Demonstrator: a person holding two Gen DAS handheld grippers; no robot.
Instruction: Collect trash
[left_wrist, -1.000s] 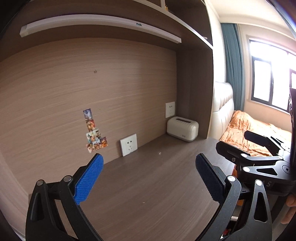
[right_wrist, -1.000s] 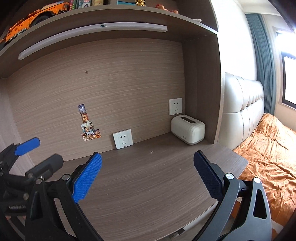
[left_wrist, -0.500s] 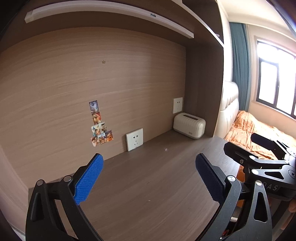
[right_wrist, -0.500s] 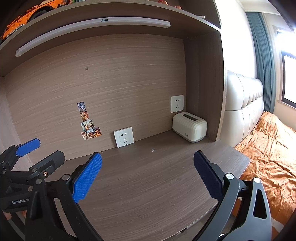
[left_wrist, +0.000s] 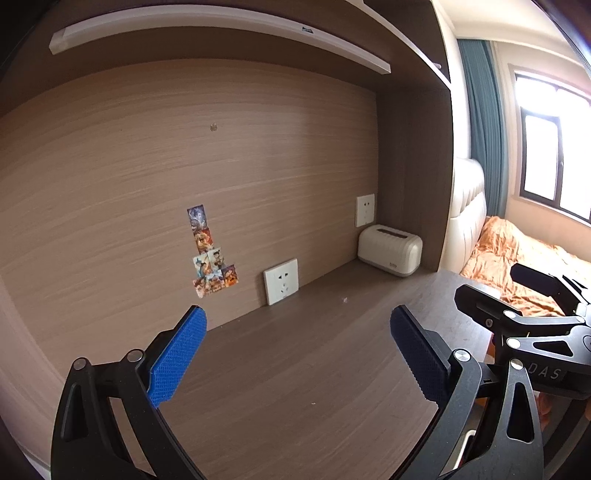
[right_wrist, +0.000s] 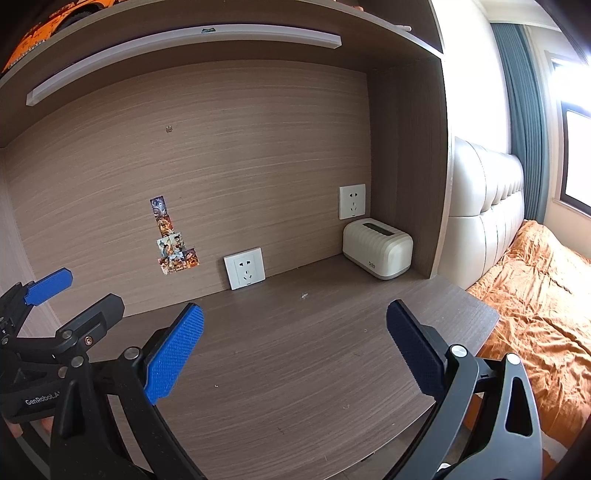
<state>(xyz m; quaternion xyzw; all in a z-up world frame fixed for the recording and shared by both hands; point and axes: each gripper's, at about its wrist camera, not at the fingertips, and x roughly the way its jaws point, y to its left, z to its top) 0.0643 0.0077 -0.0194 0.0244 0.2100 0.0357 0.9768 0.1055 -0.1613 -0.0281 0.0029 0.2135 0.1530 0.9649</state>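
A tiny white scrap (left_wrist: 345, 300) lies on the brown desk (left_wrist: 295, 369) near the back wall; it also shows in the right wrist view (right_wrist: 304, 295). A few smaller specks dot the desk. My left gripper (left_wrist: 295, 354) is open and empty above the desk's near part. My right gripper (right_wrist: 293, 350) is open and empty, held to the right of the left one. The right gripper shows at the right in the left wrist view (left_wrist: 517, 317). The left gripper shows at the left in the right wrist view (right_wrist: 62, 310).
A cream tissue box (right_wrist: 376, 253) stands in the desk's back right corner. Two wall sockets (right_wrist: 244, 268) and several stickers (right_wrist: 171, 240) are on the back panel. A shelf with a light bar (right_wrist: 177, 44) hangs above. A bed with an orange cover (right_wrist: 539, 288) is to the right.
Both grippers have tilted down and drawn back a little, so the desk and back panel sit higher in view. Both stay open and empty.
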